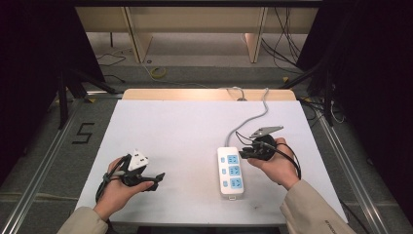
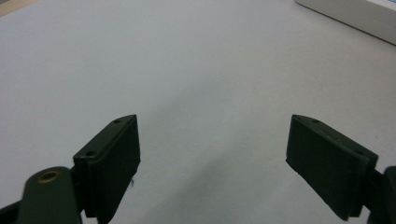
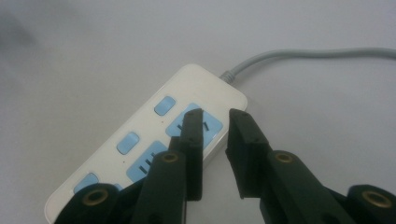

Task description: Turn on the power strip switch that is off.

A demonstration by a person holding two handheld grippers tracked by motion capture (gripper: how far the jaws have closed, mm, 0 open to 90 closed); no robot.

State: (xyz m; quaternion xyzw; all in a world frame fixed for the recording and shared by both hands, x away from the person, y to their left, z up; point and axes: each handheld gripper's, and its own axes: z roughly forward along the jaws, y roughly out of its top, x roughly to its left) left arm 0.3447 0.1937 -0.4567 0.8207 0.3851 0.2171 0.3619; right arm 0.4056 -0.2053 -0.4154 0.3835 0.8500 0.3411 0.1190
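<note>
Beige sleeves enter from the bottom edge of the high view, each hand holding a black gripper over a white tabletop (image 1: 195, 126). On the left, the hand (image 1: 117, 187) holds the left gripper (image 1: 157, 179) near the front left of the tabletop, with a white block (image 1: 138, 160) sitting on top of it; in the left gripper view its jaws stand wide apart over bare white surface with nothing between them, and a white edge of the power strip shows at the upper right corner (image 2: 355, 14). Right of centre lies a white power strip (image 1: 230, 171) with blue sockets and blue switches, its long axis running away from the person, and its grey cable (image 1: 258, 114) curves off toward the far edge. The right hand (image 1: 277, 163) holds the right gripper (image 1: 243, 152) just beside the strip's far right side, a grey three-cornered plate (image 1: 266, 130) on top. In the right gripper view, the jaws stand a narrow gap apart, empty, hovering at the strip's cable end, one over the last blue socket (image 3: 205, 125) and the other just past the strip's edge.
</note>
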